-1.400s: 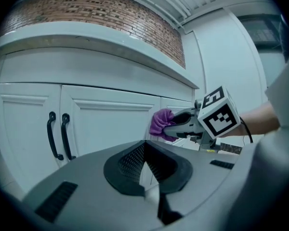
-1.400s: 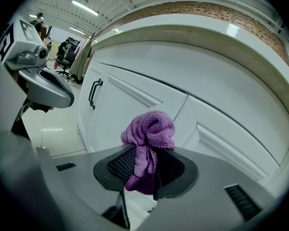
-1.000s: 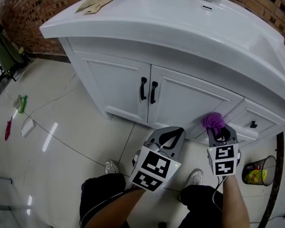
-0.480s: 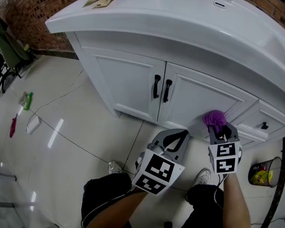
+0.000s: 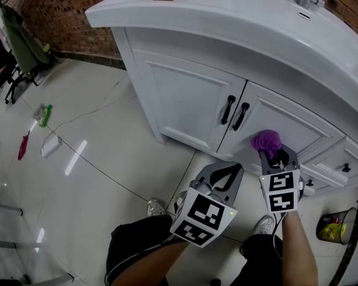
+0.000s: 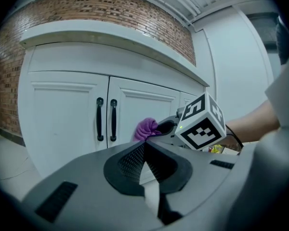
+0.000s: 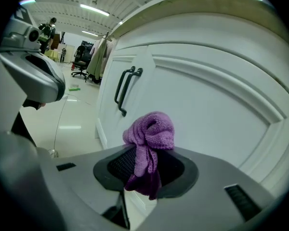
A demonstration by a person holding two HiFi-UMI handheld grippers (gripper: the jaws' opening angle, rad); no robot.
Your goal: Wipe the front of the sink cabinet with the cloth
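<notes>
Cloth (image 5: 267, 142) in right hand-held gripper (image 5: 272, 155) moved leftward, perhaps touching door (image 5: 289, 119).

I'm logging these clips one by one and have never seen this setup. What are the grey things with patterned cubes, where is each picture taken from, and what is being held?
No robot here: a person holds a hand-operated gripper in each hand; the patterned cubes are part of them. The head view comes from a camera on the person's head, looking down at a white sink cabinet. The other two views come from a camera riding on each gripper. The right gripper is shut on a purple cloth, held up at the right-hand door near the black handles; whether it touches is unclear. The left gripper is shut and empty.
</notes>
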